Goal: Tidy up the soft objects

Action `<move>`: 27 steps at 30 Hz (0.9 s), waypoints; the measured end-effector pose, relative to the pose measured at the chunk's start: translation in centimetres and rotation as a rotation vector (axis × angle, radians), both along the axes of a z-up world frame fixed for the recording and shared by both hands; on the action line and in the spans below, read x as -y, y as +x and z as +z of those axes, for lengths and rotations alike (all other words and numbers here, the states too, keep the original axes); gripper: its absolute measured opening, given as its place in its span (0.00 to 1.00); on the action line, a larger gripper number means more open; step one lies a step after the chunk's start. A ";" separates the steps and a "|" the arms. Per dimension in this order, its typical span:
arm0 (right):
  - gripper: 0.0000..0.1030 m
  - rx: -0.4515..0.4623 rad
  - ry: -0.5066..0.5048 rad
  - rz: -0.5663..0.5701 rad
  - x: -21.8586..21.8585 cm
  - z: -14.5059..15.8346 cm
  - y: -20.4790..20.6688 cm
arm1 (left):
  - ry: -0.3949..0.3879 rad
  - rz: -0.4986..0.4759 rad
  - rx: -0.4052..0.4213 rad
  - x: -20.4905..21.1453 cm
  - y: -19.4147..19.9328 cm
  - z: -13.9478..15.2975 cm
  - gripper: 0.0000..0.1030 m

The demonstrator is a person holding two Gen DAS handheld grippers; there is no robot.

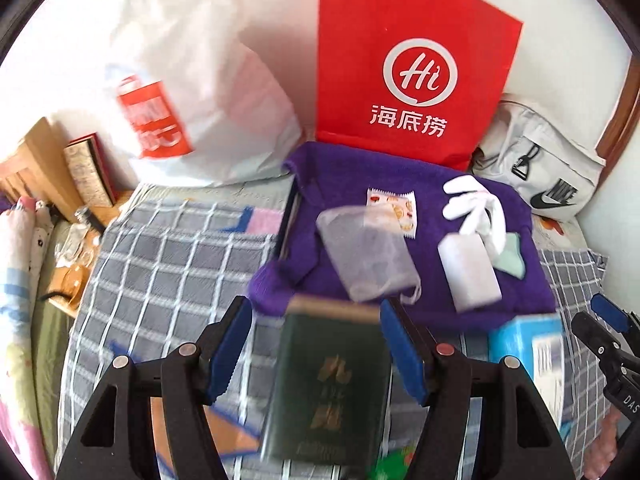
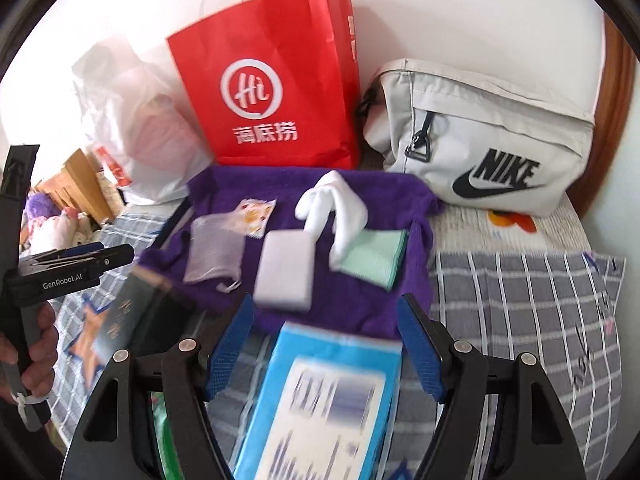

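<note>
Fig.: both claws over the bed, soft items dead ahead on the purple towel (image 2: 360,312).

L claw (image 1: 316,344): released, jaws spread w/ a green booklet (image 1: 332,392) lying between them; the blur hides whether the pads touch it. Its long axis runs fwd, along the fingers. Just beyond its tips: mesh pouch (image 1: 366,254), snack packet (image 1: 394,210) behind that.

R claw (image 2: 324,344): released, jaws wide either side of a blue box (image 2: 320,404), no contact evident. Straight ahead, nearest your tips: white sponge (image 2: 286,270), long axis fwd, roughly in line w/ the fingers. Ahead-right: green cloth (image 2: 372,258), w/ white socks (image 2: 332,204) partly on top.

Judgement: for sponge, socks, cloth, your R claw is nearer; for the pouch, the L. Booklet and box aren't soft, so prob. not targets.
</note>
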State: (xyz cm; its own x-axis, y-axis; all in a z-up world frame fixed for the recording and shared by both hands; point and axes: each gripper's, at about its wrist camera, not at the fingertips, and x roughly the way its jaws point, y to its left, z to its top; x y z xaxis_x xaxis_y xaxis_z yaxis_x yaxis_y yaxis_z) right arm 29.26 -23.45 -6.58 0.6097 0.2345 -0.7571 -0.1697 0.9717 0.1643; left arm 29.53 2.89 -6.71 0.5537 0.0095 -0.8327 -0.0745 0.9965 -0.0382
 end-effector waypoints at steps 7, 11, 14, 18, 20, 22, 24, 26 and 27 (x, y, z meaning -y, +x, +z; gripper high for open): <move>0.71 0.025 -0.010 0.036 -1.4 1.0 -6.5 | 0.004 0.036 0.006 -1.6 -6.2 0.0 0.63; 0.71 0.042 0.000 0.074 -2.7 0.7 -10.4 | 0.004 0.069 -0.006 -2.7 -9.2 -0.9 0.63; 0.58 0.046 -0.013 0.110 -4.2 0.0 -12.9 | -0.003 0.096 -0.018 -3.7 -10.7 -1.5 0.63; 0.44 0.025 -0.023 0.176 -6.7 -1.3 -14.9 | 0.002 0.110 -0.013 -4.7 -12.3 -2.0 0.63; 0.44 0.027 -0.024 0.199 -7.8 -1.9 -15.7 | -0.006 0.110 -0.013 -5.3 -13.1 -2.3 0.63; 0.44 0.038 -0.028 0.223 -9.0 -2.3 -16.4 | -0.014 0.110 -0.014 -5.8 -13.6 -2.6 0.63; 0.44 0.044 -0.039 0.262 -10.3 -2.8 -17.2 | -0.013 0.118 -0.016 -6.3 -14.1 -3.2 0.63; 0.44 0.043 -0.073 0.295 -11.6 -3.5 -17.7 | -0.020 0.131 -0.015 -6.9 -14.5 -3.7 0.63; 0.44 0.041 -0.099 0.307 -12.3 -3.9 -17.9 | -0.025 0.135 -0.016 -7.1 -14.6 -4.0 0.63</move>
State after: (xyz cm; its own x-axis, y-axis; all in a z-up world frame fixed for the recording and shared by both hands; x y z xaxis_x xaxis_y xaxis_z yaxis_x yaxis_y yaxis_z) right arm 11.39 -11.20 -10.46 0.5523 0.3387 -0.7617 -0.4623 0.8848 0.0582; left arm 14.89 10.00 -10.72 0.5353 0.0619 -0.8424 -0.2084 0.9762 -0.0607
